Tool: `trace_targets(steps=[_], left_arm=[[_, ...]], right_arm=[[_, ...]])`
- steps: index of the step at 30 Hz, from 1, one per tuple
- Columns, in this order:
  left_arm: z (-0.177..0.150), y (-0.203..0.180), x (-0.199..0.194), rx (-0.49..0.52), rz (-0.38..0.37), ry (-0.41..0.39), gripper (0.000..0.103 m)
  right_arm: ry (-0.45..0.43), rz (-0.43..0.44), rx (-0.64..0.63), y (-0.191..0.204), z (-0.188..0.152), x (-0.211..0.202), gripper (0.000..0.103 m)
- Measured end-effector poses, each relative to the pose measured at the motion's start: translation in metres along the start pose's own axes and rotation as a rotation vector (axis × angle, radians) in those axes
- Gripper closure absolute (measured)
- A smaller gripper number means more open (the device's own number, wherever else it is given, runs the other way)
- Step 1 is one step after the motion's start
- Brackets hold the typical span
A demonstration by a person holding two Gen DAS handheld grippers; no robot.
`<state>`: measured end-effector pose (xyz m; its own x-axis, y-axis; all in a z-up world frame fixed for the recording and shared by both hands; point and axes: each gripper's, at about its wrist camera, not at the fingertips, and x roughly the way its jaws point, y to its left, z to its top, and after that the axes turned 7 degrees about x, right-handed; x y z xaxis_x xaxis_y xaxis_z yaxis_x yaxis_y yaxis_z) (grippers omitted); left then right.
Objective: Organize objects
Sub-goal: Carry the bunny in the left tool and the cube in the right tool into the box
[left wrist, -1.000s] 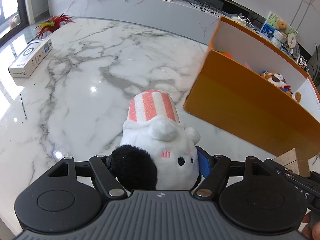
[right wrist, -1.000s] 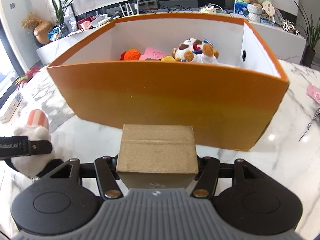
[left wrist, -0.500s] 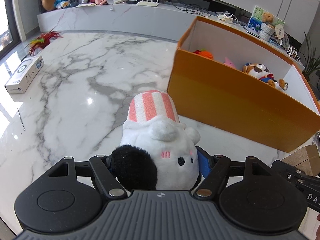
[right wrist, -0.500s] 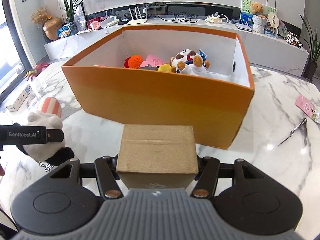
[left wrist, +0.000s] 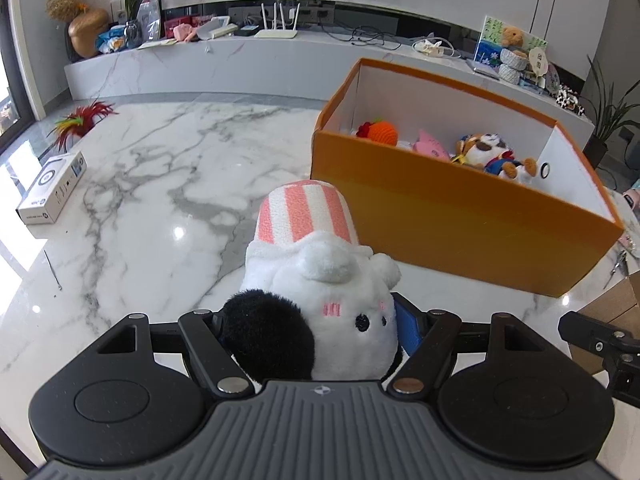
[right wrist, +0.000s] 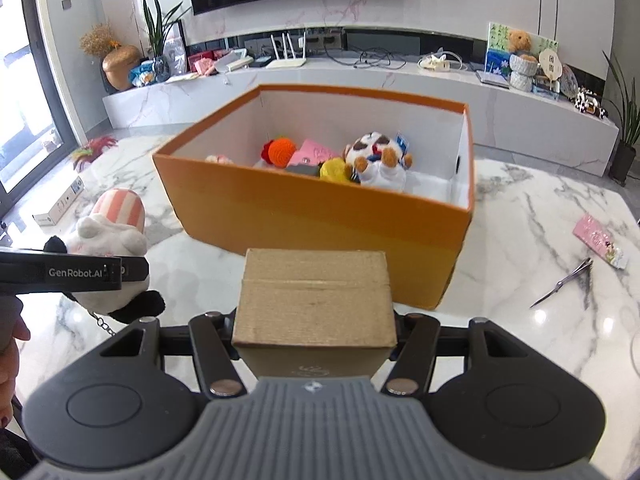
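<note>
While it hangs above the marble bench (left wrist: 132, 208), the plush toy (left wrist: 320, 288) sits squeezed at its round head between the fingers of the left claw (left wrist: 316, 332), its pink-striped cap pointing forward toward the orange box (left wrist: 460, 216). It looks light, soft and springy, so the pinch across the head seems a fair hold; a small chain dangles below it in the right view and could snag on the box rim. On the other side, the right claw (right wrist: 314, 320) is closed on the two sides of a small cardboard box (right wrist: 316, 292), which looks stiff and light; its flat walls should hold steady, though too hard a squeeze may dent them. Both things are held off the bench, just short of the orange box's near wall. Inside that box lie a crocheted orange toy (right wrist: 282, 150), a pink card (right wrist: 314, 152) and a brown-and-white plush dog (right wrist: 376, 156). Toward the bench's left edge rests a white carton (left wrist: 52, 188); toward its right edge lie nail clippers (right wrist: 568, 280).
</note>
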<state>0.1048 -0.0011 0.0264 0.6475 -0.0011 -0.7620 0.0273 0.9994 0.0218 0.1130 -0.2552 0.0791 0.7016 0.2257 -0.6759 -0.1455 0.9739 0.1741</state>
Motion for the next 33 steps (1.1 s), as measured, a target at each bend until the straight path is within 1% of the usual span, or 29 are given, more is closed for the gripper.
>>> trace_targets(steps=[4, 9, 21, 24, 29, 33], left_arm=[[0.002, -0.003, -0.013, 0.01, 0.002, -0.026, 0.018], [0.005, -0.006, -0.027, 0.026, 0.022, -0.061, 0.018], [0.019, -0.009, -0.059, 0.027, 0.051, -0.139, 0.019], [0.03, -0.01, -0.065, 0.017, 0.042, -0.157, 0.019], [0.057, -0.013, -0.074, -0.001, 0.02, -0.195, 0.019], [0.086, -0.021, -0.072, 0.032, 0.012, -0.217, 0.019]], right_arm=[[-0.023, 0.005, 0.001, -0.002, 0.003, -0.013, 0.042], [-0.057, 0.015, 0.011, -0.004, 0.008, -0.03, 0.042], [-0.147, 0.034, 0.042, -0.005, 0.023, -0.064, 0.042], [-0.172, 0.027, 0.044, -0.006, 0.029, -0.07, 0.042], [-0.208, 0.028, 0.059, -0.001, 0.04, -0.076, 0.042], [-0.228, 0.041, 0.078, -0.001, 0.059, -0.07, 0.042]])
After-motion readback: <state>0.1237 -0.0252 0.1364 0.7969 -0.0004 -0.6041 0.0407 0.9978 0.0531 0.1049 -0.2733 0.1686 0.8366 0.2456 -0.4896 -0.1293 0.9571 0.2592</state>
